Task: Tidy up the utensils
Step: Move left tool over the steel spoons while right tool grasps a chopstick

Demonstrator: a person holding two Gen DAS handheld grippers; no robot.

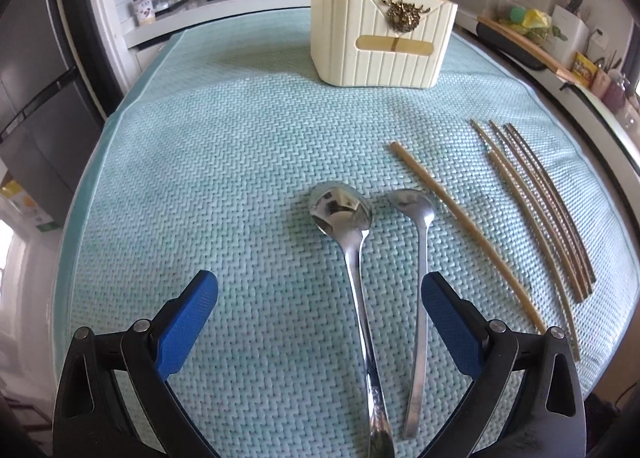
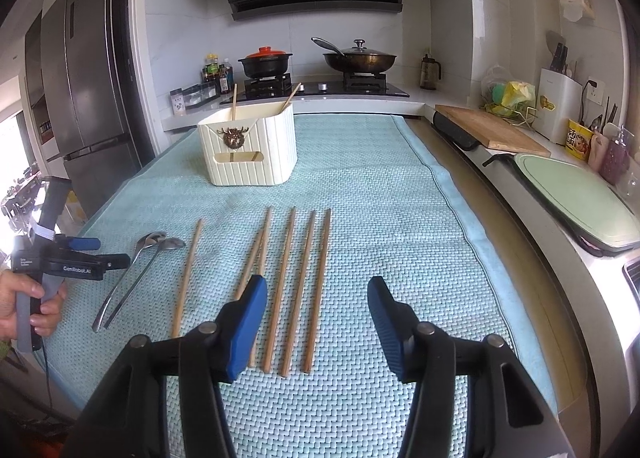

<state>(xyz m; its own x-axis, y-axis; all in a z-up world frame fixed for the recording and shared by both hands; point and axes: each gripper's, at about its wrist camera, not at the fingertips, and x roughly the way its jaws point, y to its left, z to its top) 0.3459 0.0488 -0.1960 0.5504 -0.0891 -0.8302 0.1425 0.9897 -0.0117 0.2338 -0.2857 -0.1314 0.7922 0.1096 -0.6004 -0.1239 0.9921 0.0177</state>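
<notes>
Left wrist cam sits low and close over the two spoons [image 1: 360,258], tilted steeply down the bench [image 1: 200,138] toward the cream holder [image 1: 380,42]. Right wrist cam sits higher and further back over the chopsticks [image 2: 288,290], angled shallower toward the stove [image 2: 316,86]. Both views share spoons, chopsticks, holder and stove.

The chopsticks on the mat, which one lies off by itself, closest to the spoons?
The lone chopstick just right of the two spoons. A clear strip of mat separates it from the other five, which lie grouped further right.
</notes>
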